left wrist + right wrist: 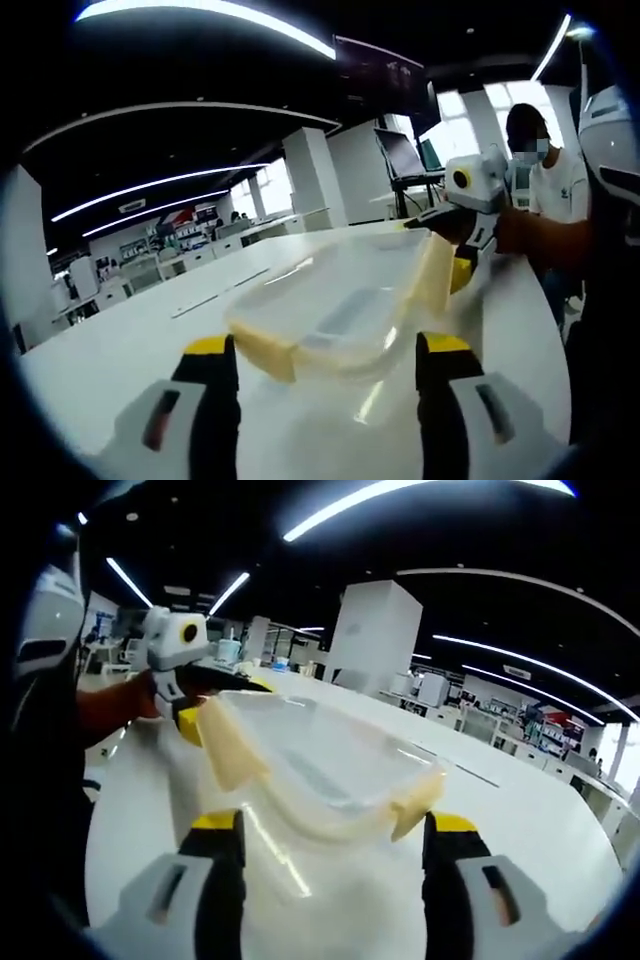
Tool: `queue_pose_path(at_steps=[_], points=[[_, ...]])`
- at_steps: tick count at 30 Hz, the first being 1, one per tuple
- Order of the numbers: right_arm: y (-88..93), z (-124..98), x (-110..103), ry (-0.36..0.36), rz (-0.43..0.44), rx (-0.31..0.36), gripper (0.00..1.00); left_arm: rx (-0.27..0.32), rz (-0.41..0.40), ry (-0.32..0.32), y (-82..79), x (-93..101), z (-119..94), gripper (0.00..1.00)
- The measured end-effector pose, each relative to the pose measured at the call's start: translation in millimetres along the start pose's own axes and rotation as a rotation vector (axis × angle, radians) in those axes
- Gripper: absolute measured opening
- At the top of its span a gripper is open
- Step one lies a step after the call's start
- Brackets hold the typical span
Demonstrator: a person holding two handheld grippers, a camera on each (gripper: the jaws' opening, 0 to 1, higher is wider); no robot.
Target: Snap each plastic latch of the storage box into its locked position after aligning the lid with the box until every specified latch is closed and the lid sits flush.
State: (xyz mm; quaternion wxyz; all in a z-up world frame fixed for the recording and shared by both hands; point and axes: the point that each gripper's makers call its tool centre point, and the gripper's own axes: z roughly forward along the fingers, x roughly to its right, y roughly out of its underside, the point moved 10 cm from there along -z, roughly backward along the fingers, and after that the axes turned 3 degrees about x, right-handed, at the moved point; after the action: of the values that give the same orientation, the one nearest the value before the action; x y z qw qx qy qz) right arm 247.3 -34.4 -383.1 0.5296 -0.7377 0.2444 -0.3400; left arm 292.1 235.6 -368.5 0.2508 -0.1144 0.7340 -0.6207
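Note:
A clear plastic storage box (340, 290) with its lid on lies on the white table (120, 350). Pale yellow latches stick out at its ends. One latch (262, 350) lies just beyond my left gripper (328, 360), whose jaws stand wide open with nothing between them. The far latch (435, 270) sits against the yellow tip of the other gripper (470, 195), held by a hand. In the right gripper view the box (320, 755) lies ahead of my open right gripper (333, 840). A latch (418, 800) is near its right finger, and the left gripper (175, 645) is at the far latch (228, 745).
The long white table (540, 810) runs away past the box. A person in a white shirt (555, 185) sits behind the table's far end beside a monitor (400, 155). White pillars (370, 630) and more desks stand further back.

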Motion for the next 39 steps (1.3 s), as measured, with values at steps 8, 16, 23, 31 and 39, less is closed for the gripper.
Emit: queue_pose_path(at_steps=[8,16,23,31,39], points=[[-0.4,0.7,-0.9,0.006,-0.001,-0.010,0.69,0.017,-0.050,0.003,-1.0,-4.1,-0.6,0.68],[-0.8,1.2,-1.3,0.009,0.001,-0.017,0.69,0.019,-0.057,0.006,-0.4,-5.2,-0.4,0.66],[-0.4,2.0,-1.9,0.011,0.002,-0.020,0.69,0.029,-0.067,0.005,1.6,-6.4,-0.5,0.65],[1.7,2.5,-2.2,0.012,0.008,-0.024,0.68,0.048,-0.093,0.008,3.5,-5.7,-1.1,0.63],[1.2,2.4,-1.8,0.008,0.004,-0.030,0.67,0.060,-0.101,0.007,4.5,-5.2,-1.6,0.62]])
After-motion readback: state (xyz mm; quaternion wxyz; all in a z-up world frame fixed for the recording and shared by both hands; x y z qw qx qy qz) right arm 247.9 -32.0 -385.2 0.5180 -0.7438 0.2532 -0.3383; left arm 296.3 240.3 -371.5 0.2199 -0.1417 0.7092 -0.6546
